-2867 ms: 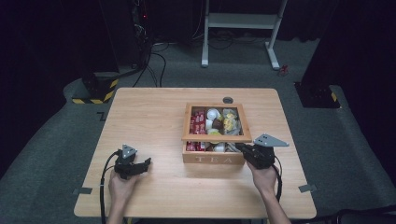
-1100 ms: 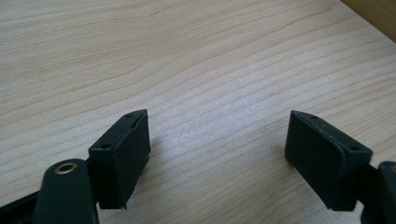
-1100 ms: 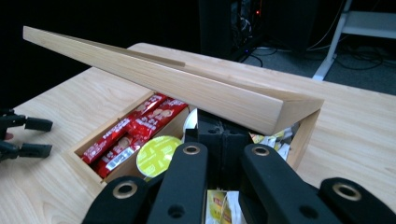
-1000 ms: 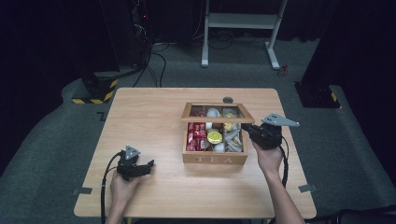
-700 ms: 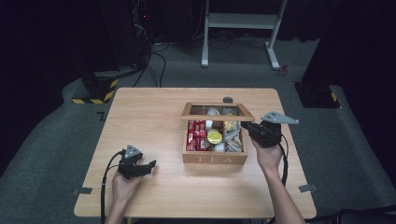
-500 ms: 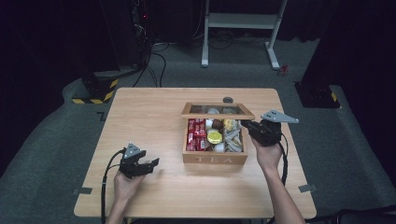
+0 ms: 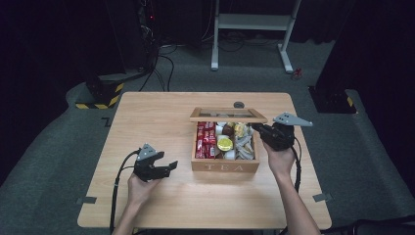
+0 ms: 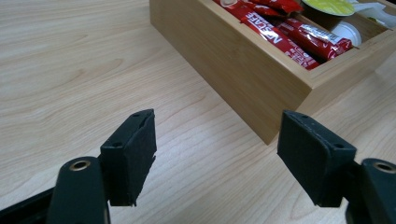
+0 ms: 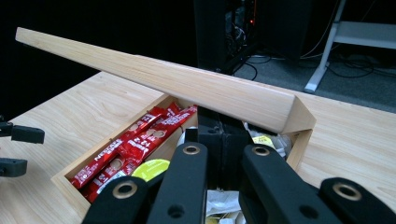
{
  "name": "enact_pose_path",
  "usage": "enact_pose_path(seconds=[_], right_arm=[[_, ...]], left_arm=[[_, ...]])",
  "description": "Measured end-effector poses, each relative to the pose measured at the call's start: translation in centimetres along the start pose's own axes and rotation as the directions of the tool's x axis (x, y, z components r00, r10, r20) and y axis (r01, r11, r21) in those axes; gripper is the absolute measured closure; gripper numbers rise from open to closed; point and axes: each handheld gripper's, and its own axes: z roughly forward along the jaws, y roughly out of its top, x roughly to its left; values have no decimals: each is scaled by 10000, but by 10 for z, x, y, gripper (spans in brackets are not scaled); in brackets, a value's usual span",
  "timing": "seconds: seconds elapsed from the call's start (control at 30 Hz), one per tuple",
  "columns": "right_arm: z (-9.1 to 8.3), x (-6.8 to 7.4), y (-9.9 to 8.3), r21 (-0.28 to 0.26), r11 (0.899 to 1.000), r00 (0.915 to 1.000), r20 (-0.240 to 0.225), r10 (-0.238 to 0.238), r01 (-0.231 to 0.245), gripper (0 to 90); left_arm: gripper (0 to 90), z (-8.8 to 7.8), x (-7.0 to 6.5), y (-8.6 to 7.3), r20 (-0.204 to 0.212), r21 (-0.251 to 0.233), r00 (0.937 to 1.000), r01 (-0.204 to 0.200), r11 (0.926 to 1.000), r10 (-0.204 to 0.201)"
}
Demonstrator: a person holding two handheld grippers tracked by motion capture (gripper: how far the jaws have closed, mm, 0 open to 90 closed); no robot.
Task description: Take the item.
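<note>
The tea box (image 7: 225,164) sits at mid table, lid (image 7: 228,115) half up; the lid's front edge is propped from below by the shut right claw (image 7: 258,129); the left claw (image 7: 171,166) is held wide and empty, box at its 3 o'clock.

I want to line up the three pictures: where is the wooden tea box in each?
High view: the tea box sits right of the table's centre.
Left gripper view: its corner fills the upper right.
Right gripper view: its raised lid crosses the middle.
Shared landmark: the red sachets.
</note>
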Motion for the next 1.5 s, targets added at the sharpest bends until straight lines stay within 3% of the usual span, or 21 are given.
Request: enact_pose_path(seconds=[0.27, 0.33, 0.47, 0.7, 0.87, 1.0, 1.5], right_arm=[[1, -1, 4, -17, 10000, 10000, 58, -4, 4, 900], [1, -1, 4, -63, 10000, 10000, 47, 26, -25, 900], [1, -2, 4, -66, 10000, 10000, -19, 34, -34, 900], [2, -2, 6, -68, 10000, 10000, -37, 51, -51, 900], [4, -3, 10, -68, 10000, 10000, 18, 32, -32, 900], [4, -4, 13, -58, 10000, 10000, 34, 5, -4, 900], [7, -6, 19, -62, 10000, 10000, 57, 53, -52, 899]], left_arm=[[297, 5, -12, 10, 408, -371, 9985, -357, 9987, 373], [300, 10, -18, 14, 467, -414, 9968, -626, 9972, 646], [301, 18, -23, 19, 746, -410, 9957, -518, 9978, 548], [303, 25, -31, 29, 848, -356, 9937, -699, 9969, 727], [304, 32, -43, 42, 676, -359, 9898, -1231, 9917, 1253], [305, 39, -49, 49, 1012, -393, 9870, -1216, 9918, 1250], [301, 63, -61, 68, 1253, -201, 9818, -1412, 9898, 1426]])
